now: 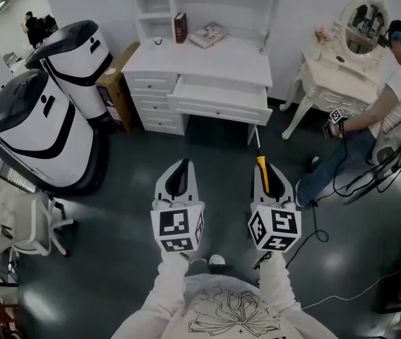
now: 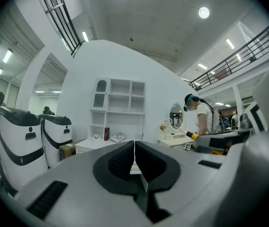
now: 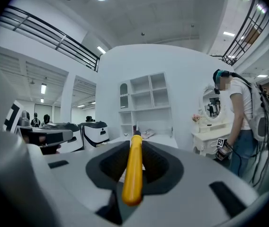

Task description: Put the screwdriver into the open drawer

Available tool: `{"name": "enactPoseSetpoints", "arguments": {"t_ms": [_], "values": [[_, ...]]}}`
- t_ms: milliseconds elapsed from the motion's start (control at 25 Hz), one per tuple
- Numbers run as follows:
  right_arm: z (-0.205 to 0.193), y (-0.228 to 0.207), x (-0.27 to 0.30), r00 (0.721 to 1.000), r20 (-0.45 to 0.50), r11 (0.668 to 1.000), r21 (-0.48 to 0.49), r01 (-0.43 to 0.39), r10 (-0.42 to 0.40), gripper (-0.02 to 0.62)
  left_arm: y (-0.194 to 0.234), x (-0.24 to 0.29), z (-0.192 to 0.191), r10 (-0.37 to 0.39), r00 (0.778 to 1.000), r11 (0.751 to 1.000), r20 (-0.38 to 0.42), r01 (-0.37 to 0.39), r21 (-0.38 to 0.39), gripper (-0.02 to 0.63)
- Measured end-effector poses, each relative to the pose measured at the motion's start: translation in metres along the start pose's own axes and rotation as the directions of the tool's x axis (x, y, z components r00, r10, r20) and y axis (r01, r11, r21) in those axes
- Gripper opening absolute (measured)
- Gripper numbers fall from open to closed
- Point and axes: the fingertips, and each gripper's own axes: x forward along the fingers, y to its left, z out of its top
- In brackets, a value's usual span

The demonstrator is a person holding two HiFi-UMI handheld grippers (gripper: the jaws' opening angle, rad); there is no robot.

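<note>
While aloft, screwdriver in right claw

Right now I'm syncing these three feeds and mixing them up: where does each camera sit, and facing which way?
Head view: on the person's head, facing steeply down at the white desk and its open drawer; left gripper, right gripper and sleeves show.
Left gripper view: on the left gripper, looking along its shut, empty jaws toward the desk.
Right gripper view: on the right gripper, along jaws shut on the screwdriver, toward the desk.
Shared: all show the desk.
</note>
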Motion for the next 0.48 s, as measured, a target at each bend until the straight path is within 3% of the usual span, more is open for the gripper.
{"name": "enactPoseSetpoints", "arguments": {"t_ms": [480], "values": [[-0.012,-0.009,0.036,0.998,-0.045,0.999,-0.001,-0.039,0.039,0.077,0.003,0.032,-0.014,0.032,0.999,0.999,-0.039,-0.032,-0.008,0.008]]}}
